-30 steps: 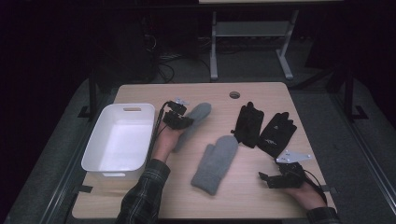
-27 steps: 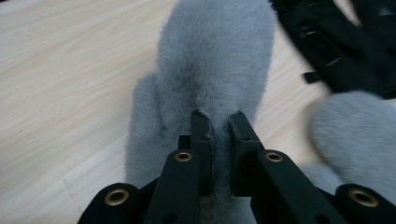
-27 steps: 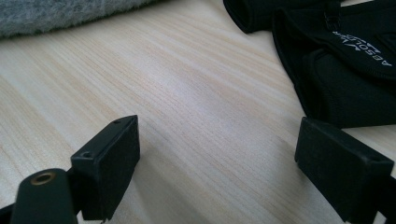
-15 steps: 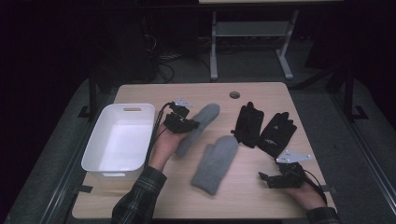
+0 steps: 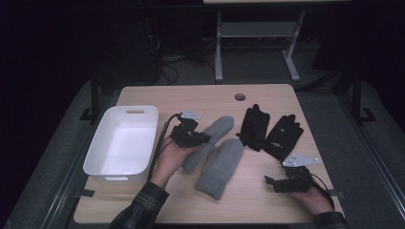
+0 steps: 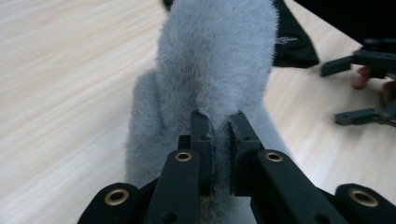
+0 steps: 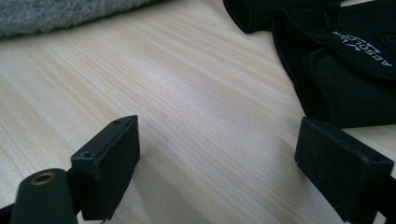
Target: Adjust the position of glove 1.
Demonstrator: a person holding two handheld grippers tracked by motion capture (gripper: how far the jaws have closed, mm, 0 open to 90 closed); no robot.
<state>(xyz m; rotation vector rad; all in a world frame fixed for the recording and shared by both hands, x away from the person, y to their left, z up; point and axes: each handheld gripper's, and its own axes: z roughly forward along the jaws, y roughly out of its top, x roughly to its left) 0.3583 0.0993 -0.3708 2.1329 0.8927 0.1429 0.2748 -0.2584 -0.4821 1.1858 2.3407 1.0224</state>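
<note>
My left gripper [image 5: 191, 136] is shut on a grey fleece mitten [image 5: 212, 136], pinching a fold of its fabric between the jaws [image 6: 219, 126]. The mitten [image 6: 215, 70] stretches away from the jaws, over the middle of the table. A second grey mitten [image 5: 220, 167] lies flat right beside it, toward the front. Two black gloves [image 5: 253, 126] [image 5: 284, 136] lie side by side to the right. My right gripper [image 5: 282, 181] rests near the front right edge, open with bare wood between its jaws [image 7: 219, 154]. One black glove [image 7: 345, 60] lies just beyond them.
A white plastic bin [image 5: 122, 143], empty, stands at the table's left side, close to the left hand. A round cable hole [image 5: 239, 97] sits near the far edge. Beyond the table are a dark floor and a frame's legs.
The left gripper has carried the grey mitten to the right and toward the front, from beside the bin to next to the second mitten. The right gripper has stayed put.
</note>
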